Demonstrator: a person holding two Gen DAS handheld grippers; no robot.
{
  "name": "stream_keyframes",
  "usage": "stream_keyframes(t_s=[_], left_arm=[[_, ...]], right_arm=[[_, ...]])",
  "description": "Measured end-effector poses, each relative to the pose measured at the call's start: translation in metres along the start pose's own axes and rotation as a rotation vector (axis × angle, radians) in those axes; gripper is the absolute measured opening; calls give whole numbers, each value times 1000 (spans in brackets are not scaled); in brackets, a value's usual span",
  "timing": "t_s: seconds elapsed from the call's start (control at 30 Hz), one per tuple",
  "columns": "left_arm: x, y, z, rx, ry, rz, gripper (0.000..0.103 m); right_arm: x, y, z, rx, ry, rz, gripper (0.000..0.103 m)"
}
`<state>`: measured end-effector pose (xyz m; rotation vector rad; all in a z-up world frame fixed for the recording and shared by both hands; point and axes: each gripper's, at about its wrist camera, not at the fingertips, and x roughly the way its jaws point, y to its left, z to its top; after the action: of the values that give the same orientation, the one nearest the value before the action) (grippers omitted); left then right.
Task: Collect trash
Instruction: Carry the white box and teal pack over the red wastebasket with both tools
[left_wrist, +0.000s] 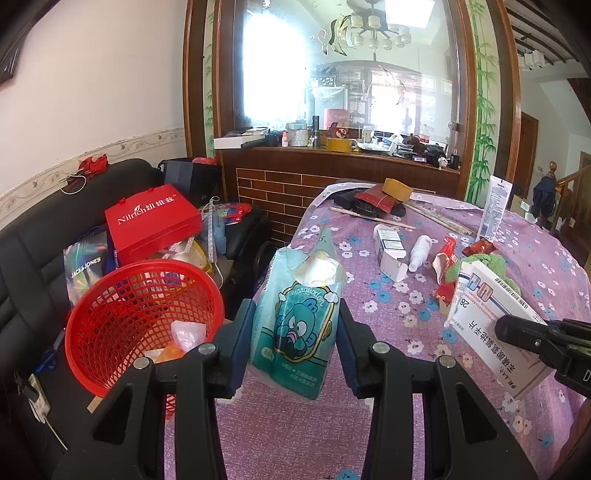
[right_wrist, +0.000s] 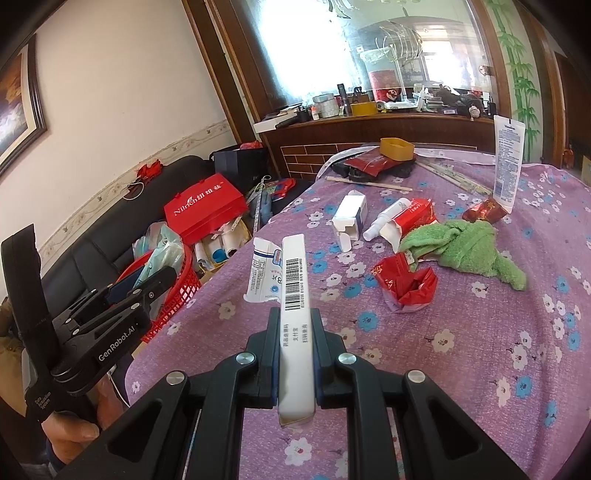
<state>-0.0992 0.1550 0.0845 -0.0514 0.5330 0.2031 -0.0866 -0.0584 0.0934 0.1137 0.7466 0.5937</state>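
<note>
Purple flowered cloth covers the tabletop (left_wrist: 480, 229) across the right and centre of both views, with a black sofa (left_wrist: 44, 236) along the left. On the sofa a red gift bag (left_wrist: 153, 221) reads "Nilrich", and a dark bag (left_wrist: 85, 264) beside it reads "JACK&JONES". Lower left in the left wrist view sits a red mesh basket (left_wrist: 144, 317), scraps already inside.

The left claw (left_wrist: 295, 328) pinches a teal tissue pack (left_wrist: 299, 314) printed with a cartoon character and "Hangyodon", held just right of the basket, over the tabletop's edge. The right claw (right_wrist: 295, 332) is pressed onto a white medicine box (right_wrist: 295, 295), barcode side up, with Chinese print below it. That claw's arm, centre left in the right wrist view, reads "GenRobot.AI".

Farther up the cloth lie an open white carton (right_wrist: 349, 218), a white spray bottle (right_wrist: 386, 218), torn red wrappers (right_wrist: 406, 284), a green towel (right_wrist: 465, 247), and an upright white Vaseline tube (right_wrist: 508, 162) at upper right.
</note>
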Motion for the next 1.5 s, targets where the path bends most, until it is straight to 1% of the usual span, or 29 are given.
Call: stream_keyframes(t_s=[0.3,1.2,1.5], left_arm=[[-2,6,2,-10,-6,8,41],[-24,52,-1,-81,-36,43,41],[-24,57,-2,-88,-33,48,41]], right_arm=[[2,6,2,-12,0,5,14],[7,46,4,-72,10,39,14],[11,53,2,-85,20,45,14]])
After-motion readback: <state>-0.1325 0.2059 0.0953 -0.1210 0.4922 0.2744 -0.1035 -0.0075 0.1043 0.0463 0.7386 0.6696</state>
